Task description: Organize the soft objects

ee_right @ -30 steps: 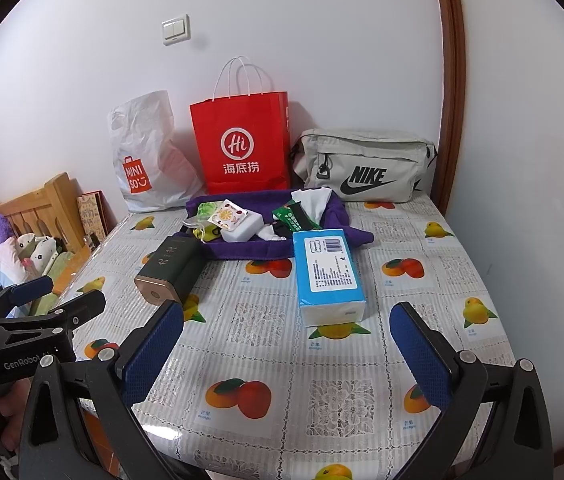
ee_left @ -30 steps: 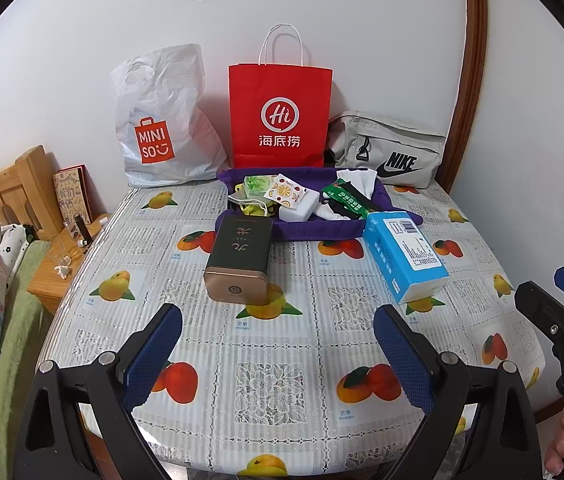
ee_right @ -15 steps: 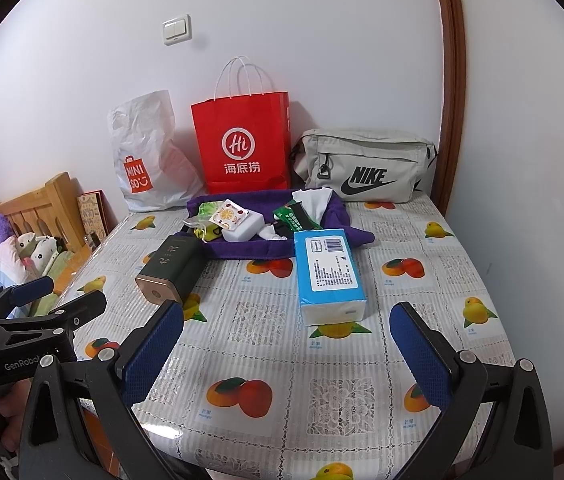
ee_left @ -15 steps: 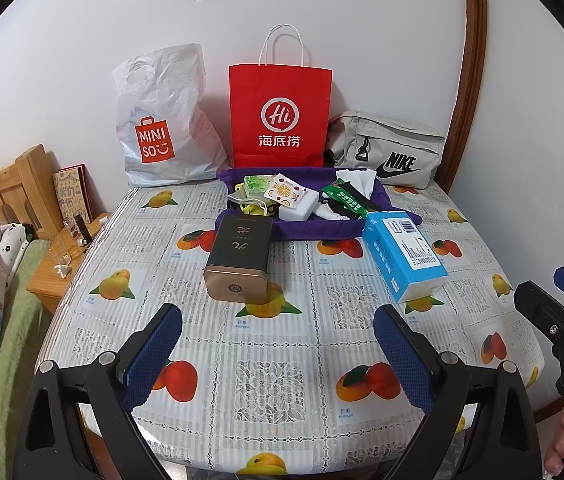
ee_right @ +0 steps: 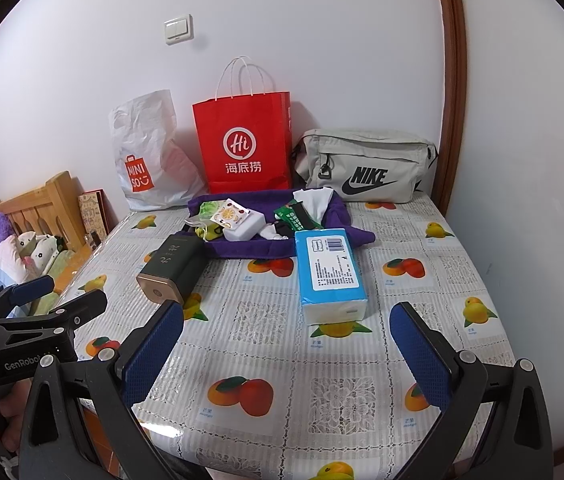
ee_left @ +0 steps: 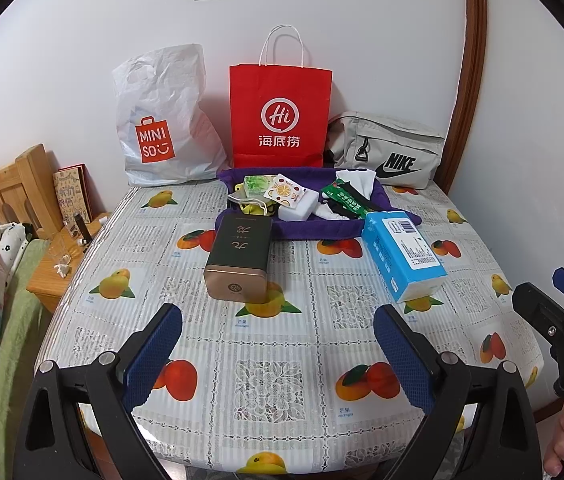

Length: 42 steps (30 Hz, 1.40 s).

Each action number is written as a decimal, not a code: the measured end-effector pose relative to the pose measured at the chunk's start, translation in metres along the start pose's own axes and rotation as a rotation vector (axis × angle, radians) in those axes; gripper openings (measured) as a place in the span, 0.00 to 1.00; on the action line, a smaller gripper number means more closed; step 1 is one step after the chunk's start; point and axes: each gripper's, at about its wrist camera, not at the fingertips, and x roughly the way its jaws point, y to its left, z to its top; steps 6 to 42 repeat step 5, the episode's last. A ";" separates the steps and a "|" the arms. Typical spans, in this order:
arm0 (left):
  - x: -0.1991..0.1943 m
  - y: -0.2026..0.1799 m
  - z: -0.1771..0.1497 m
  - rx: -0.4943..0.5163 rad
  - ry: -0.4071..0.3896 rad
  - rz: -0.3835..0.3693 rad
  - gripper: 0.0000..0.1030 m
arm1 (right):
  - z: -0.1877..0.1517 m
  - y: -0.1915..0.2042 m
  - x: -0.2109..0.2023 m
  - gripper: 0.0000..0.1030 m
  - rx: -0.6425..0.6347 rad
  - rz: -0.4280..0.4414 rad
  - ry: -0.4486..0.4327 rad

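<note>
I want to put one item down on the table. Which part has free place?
Free: the near tablecloth strip in front of the dark green tin and blue tissue pack, and the gap between them. Crowded: the purple cloth tray and the red paper bag row behind it.

Blue tissue pack (ee_right: 330,270) lies flat beside purple cloth tray (ee_right: 242,249) heaped with small soft packets.
</note>
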 end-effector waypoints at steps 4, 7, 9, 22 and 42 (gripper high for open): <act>-0.001 -0.001 -0.001 0.004 -0.010 -0.002 0.94 | -0.001 0.001 -0.001 0.99 0.000 0.000 0.001; -0.001 -0.002 -0.002 0.005 -0.009 0.001 0.94 | -0.001 0.002 0.000 0.99 0.000 0.002 0.002; -0.001 -0.002 -0.002 0.005 -0.009 0.001 0.94 | -0.001 0.002 0.000 0.99 0.000 0.002 0.002; -0.001 -0.002 -0.002 0.005 -0.009 0.001 0.94 | -0.001 0.002 0.000 0.99 0.000 0.002 0.002; -0.001 -0.002 -0.002 0.005 -0.009 0.001 0.94 | -0.001 0.002 0.000 0.99 0.000 0.002 0.002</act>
